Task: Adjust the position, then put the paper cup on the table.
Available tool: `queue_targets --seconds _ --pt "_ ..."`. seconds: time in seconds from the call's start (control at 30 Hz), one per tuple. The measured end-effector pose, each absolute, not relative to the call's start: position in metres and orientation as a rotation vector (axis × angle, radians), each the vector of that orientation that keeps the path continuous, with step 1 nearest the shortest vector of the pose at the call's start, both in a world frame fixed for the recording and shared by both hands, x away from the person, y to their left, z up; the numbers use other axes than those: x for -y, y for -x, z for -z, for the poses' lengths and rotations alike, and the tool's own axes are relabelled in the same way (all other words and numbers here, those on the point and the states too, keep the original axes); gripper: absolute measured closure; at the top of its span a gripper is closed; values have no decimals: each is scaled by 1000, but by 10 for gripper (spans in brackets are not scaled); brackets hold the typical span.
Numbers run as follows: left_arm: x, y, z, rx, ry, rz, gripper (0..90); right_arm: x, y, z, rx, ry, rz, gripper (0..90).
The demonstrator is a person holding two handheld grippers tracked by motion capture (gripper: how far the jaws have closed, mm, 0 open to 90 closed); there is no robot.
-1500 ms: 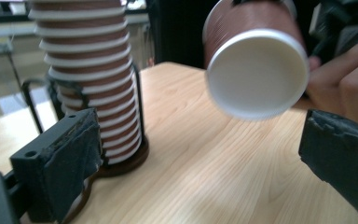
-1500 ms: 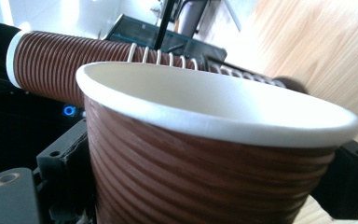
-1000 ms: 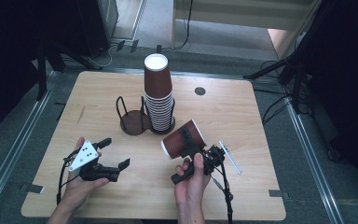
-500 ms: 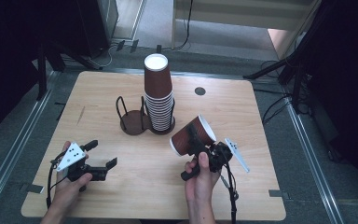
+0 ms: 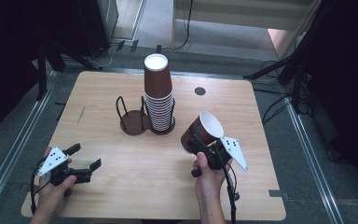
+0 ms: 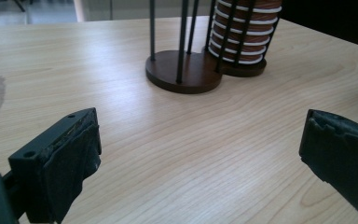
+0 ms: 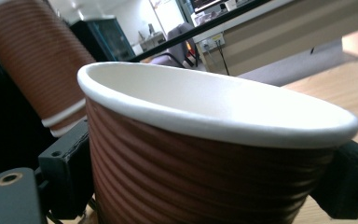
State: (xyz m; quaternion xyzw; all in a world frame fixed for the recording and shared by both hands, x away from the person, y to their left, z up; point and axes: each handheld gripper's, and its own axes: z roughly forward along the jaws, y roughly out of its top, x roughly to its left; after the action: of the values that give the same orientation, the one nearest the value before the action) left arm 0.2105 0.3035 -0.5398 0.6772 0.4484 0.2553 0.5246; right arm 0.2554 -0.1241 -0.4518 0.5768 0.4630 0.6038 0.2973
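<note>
A brown ribbed paper cup (image 5: 201, 130) with a white inside is held above the table right of centre, its mouth turned up and to the right; my right gripper (image 5: 195, 141) is shut on it. In the right gripper view the cup (image 7: 205, 158) sits between both jaws. A tall stack of upside-down brown cups (image 5: 159, 95) stands in a dark wire holder at the table's middle, next to an empty holder (image 5: 133, 119). My left gripper (image 5: 85, 157) rests open near the front left corner, nothing between its jaws. The left gripper view faces the empty holder (image 6: 184, 70) and the stack (image 6: 244, 35).
The wooden table (image 5: 121, 182) has a round black grommet (image 5: 200, 91) at the back right and a small dark mark (image 5: 80, 115) on the left. Metal rails run along the floor on both sides of the table. Cables trail from both grippers.
My right gripper has carried the cup to the right and tilted it so its mouth now faces upward. My left gripper has drawn back toward the front left corner.
</note>
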Motion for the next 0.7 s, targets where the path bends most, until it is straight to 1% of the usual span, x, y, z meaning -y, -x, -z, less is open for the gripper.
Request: queue_targets --seconds 0.27,0.47,0.6,0.7 --pt "-309 -214 546 -1104 -1617 -624 0 127 -257 449 -1322 -1368 -1480 104" --pt "-311 -214 548 -1115 -1610 -633 0 134 -267 448 -1328 -1326 -1388 103" --pt "-312 -215 551 -1124 -1623 -663 0 139 -275 450 -1297 -1250 -1421 103" --pt "-314 -215 551 -1146 -1596 -665 0 141 -282 453 -1286 -1207 -1358 103"
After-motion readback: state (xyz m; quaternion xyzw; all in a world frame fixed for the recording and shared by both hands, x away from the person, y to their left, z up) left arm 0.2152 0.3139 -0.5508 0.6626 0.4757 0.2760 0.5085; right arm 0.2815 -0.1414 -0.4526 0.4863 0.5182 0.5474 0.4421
